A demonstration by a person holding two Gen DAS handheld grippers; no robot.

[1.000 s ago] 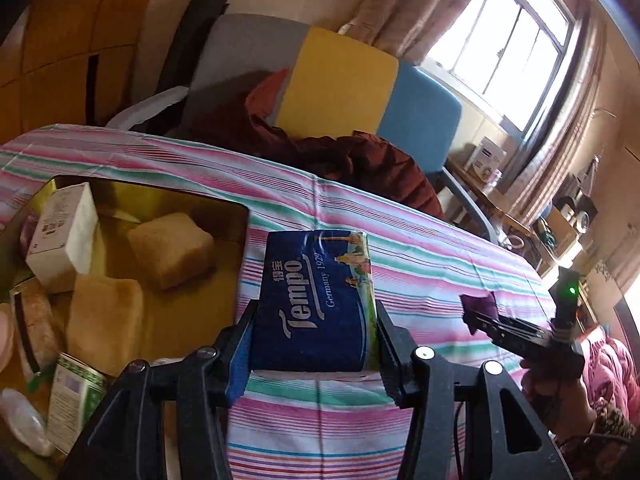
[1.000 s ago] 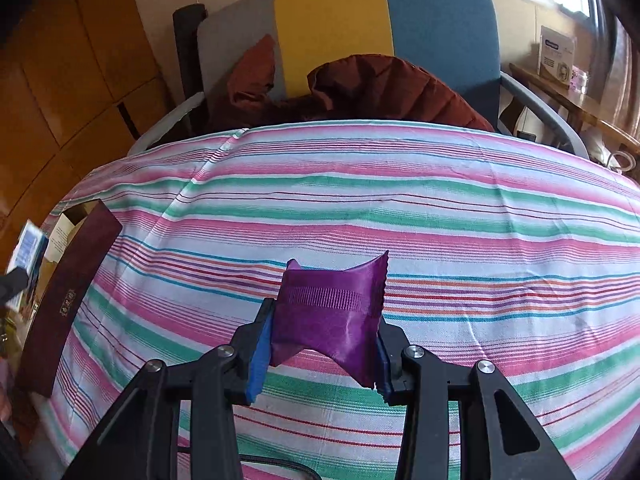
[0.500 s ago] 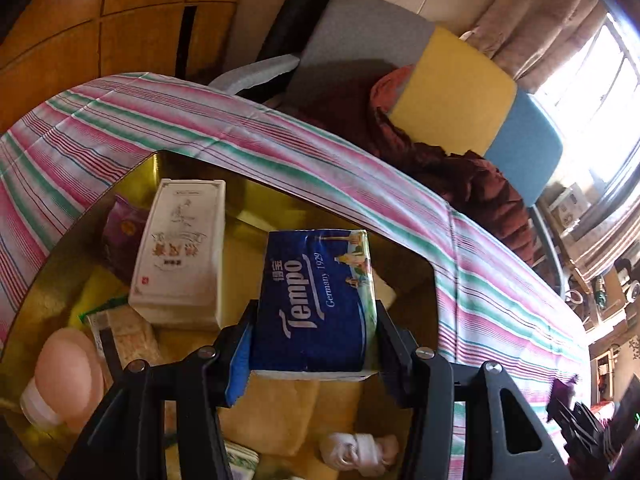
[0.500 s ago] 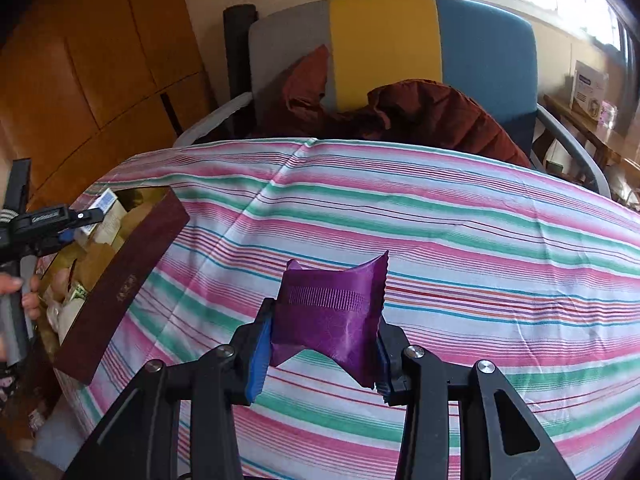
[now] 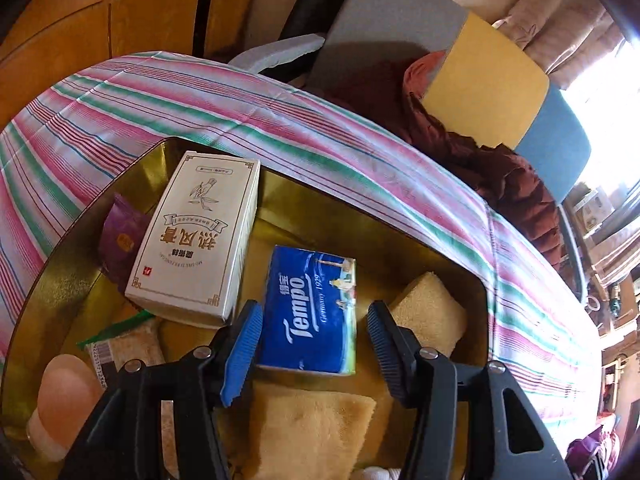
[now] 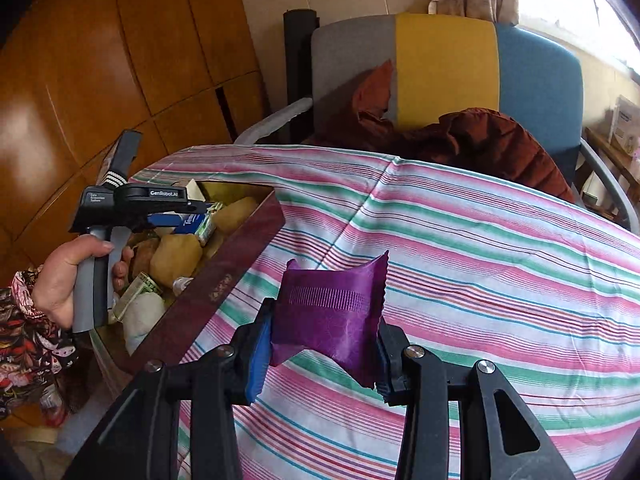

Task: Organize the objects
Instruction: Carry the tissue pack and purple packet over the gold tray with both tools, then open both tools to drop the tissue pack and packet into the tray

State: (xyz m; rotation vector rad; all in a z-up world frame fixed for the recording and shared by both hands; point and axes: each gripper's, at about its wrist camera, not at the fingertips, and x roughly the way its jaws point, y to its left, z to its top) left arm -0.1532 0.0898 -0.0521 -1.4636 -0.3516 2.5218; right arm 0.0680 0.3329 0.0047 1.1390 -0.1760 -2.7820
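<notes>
In the left wrist view the left gripper [image 5: 316,344] hangs over the gold-lined rectangular box [image 5: 76,272] that fills the lower half of the frame, and its jaws are opening. The blue Tempo pocket-tissue pack [image 5: 310,312] stands between them in the lower centre. A clear gap shows at the right pad; the left pad lies just beside the pack's edge, and whether it touches I cannot tell. The pack looks light and soft, a film wrap over folded paper, so it should give a little under pressure and sit where it lands; its two long flat sides are the natural place to take it.

Around it in the box lie a white upright-printed carton [image 5: 196,240] at centre left, a small purple packet [image 5: 120,240] beyond it, and tan spongy blocks [image 5: 308,432] at bottom centre.

In the right wrist view the right gripper [image 6: 320,344] is clamped on a purple foil sachet with crimped edges [image 6: 330,312], held above the striped tablecloth on the table [image 6: 480,264] in the lower centre, well apart from the box at centre left. The sachet bulges and creases between the pads: it seems light, pillowy and slick, probably apt to slip or crush. A hold across its puffed middle, as here, looks safer than the thin crimped ends.
</notes>
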